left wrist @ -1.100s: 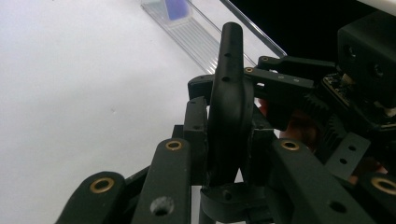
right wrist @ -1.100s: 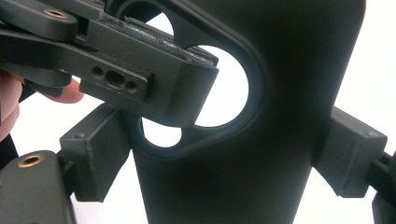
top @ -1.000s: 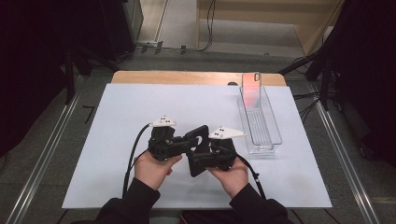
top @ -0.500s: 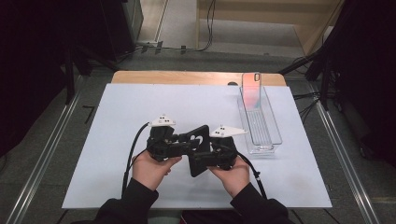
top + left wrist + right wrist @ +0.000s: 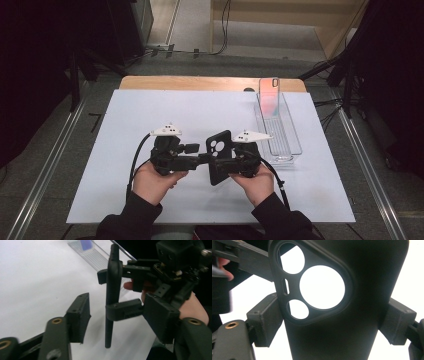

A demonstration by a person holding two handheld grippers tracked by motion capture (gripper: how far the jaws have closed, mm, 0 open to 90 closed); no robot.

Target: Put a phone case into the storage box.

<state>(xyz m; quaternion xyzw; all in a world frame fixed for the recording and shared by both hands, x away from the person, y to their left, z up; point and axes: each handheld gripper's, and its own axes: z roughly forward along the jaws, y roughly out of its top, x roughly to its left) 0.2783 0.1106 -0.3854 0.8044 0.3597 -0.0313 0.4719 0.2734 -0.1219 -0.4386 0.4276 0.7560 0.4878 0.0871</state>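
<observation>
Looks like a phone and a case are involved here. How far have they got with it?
Done: the black phone case is off the table, clamped in the right gripper. In hand: the left gripper, open, is beside the case's edge. Left: the phone leans in the clear tray, not yet in its case, if that is the aim.

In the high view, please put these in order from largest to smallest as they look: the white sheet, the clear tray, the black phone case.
1. white sheet
2. clear tray
3. black phone case, though it is held above the table, nearer the camera, which enlarges it a little.
</observation>
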